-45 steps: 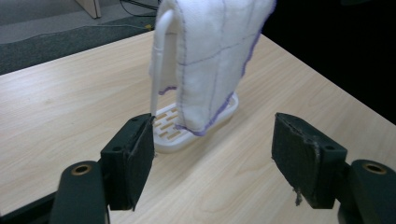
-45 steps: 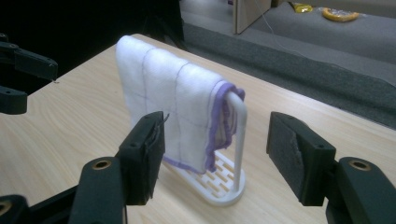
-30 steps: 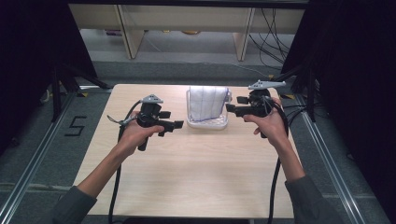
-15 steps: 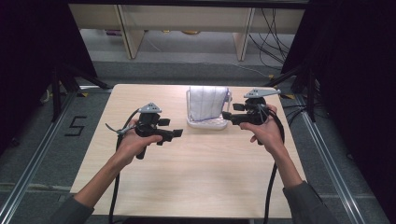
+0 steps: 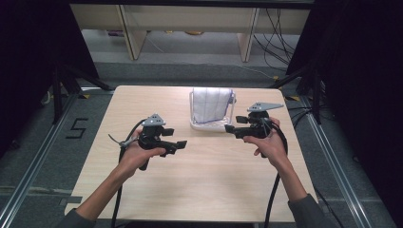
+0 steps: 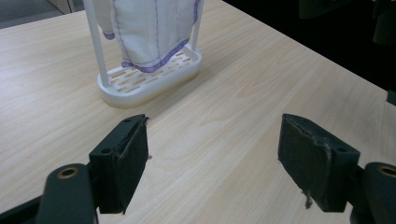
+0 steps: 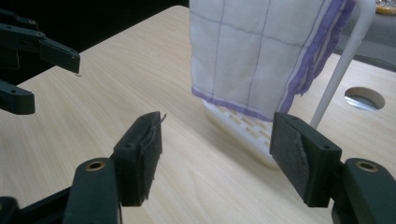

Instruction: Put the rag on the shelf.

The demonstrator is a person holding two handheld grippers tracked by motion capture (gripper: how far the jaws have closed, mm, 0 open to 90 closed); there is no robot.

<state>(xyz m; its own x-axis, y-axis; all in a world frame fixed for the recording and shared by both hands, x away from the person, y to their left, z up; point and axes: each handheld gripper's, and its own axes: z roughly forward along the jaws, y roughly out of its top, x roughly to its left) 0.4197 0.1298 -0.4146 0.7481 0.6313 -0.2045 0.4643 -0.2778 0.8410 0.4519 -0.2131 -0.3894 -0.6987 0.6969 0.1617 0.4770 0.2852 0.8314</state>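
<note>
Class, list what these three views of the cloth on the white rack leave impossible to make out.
- Cloth: its top is cut off by the upper edge in both gripper views.
- Rack: top bar covered by the cloth in the high view.
- Cloth's stitched pattern: too small in the high view.

The one readable mark is a dark numeral "5" [image 5: 77, 128] on the grey floor [image 5: 38, 156] to the left of the tabletop [image 5: 214, 180], about level with its far half; nothing else carries legible text.
</note>
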